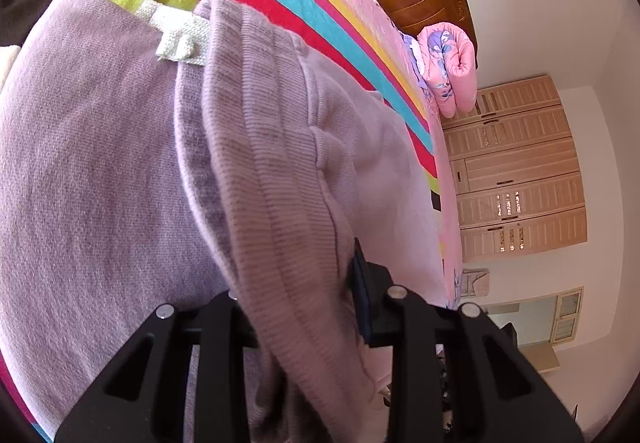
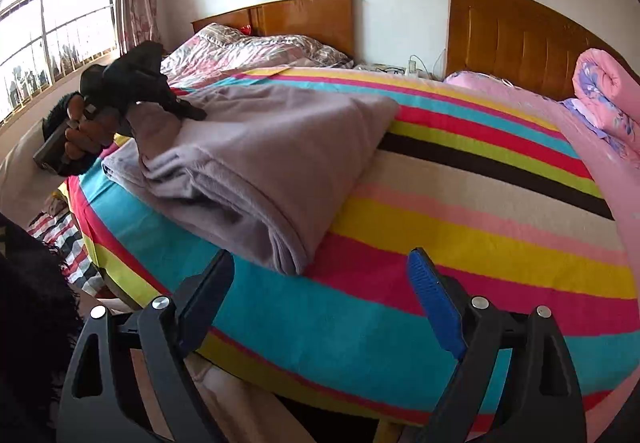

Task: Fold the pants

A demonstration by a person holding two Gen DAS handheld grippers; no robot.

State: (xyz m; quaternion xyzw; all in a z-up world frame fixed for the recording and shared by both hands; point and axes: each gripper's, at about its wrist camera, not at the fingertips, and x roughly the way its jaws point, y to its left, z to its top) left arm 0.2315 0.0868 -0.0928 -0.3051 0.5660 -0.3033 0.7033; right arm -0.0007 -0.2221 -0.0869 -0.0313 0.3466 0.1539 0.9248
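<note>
**Left jaws clamped on the waistband, right jaws spread before the folded pants**

The lilac pants (image 2: 260, 163) lie partly folded on the striped bedspread (image 2: 460, 235), toward the left-hand near corner of the bed, layers stacked and a rounded fold edge facing the right wrist camera. The left gripper (image 1: 298, 303) is clenched on the ribbed waistband (image 1: 272, 203) — the cloth runs straight between its black fingers and fills most of the left wrist view, with the white drawstring (image 1: 180, 35) lying just beyond. From the right wrist view that same gripper (image 2: 176, 103) sits at the far left end of the garment, held in the person's hand (image 2: 80, 135), lifting a bit of cloth off the bed.

The right gripper (image 2: 320, 279) stands released, its jaws wide apart with nothing between them — the pants' nearest fold lies just ahead of the fingertips, near the bed's front edge. A rolled pink quilt (image 2: 608, 99) rests by the wooden headboard (image 2: 520, 39).
</note>
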